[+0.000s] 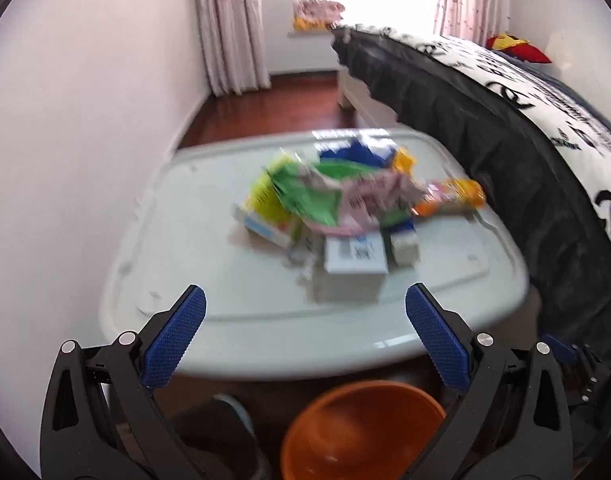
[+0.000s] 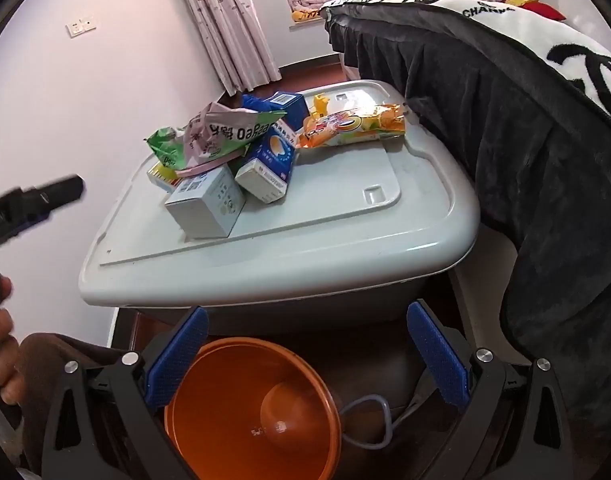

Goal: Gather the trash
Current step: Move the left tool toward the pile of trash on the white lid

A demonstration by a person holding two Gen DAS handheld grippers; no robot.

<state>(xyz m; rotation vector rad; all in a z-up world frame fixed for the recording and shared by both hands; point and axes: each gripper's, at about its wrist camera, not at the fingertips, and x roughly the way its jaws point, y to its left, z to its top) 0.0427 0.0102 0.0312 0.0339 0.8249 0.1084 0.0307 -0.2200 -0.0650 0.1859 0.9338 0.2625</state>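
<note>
A pile of trash lies on a pale grey plastic lid (image 2: 325, 216): a green and pink wrapper (image 2: 209, 136), a pale blue box (image 2: 205, 204), a blue and white carton (image 2: 271, 160) and an orange snack bag (image 2: 353, 126). The left wrist view shows the same pile (image 1: 337, 208), blurred. An orange bin (image 2: 249, 412) stands on the floor in front of the lid; it also shows in the left wrist view (image 1: 361, 432). My left gripper (image 1: 305, 308) is open and empty, short of the pile. My right gripper (image 2: 307, 324) is open and empty above the bin.
A bed with a dark skirt and a black-and-white blanket (image 2: 525, 112) crowds the lid's right side. A white wall (image 2: 85, 92) runs along the left. Curtains (image 2: 225, 20) and a window are at the back. The left gripper's body (image 2: 29, 204) shows at the right view's left edge.
</note>
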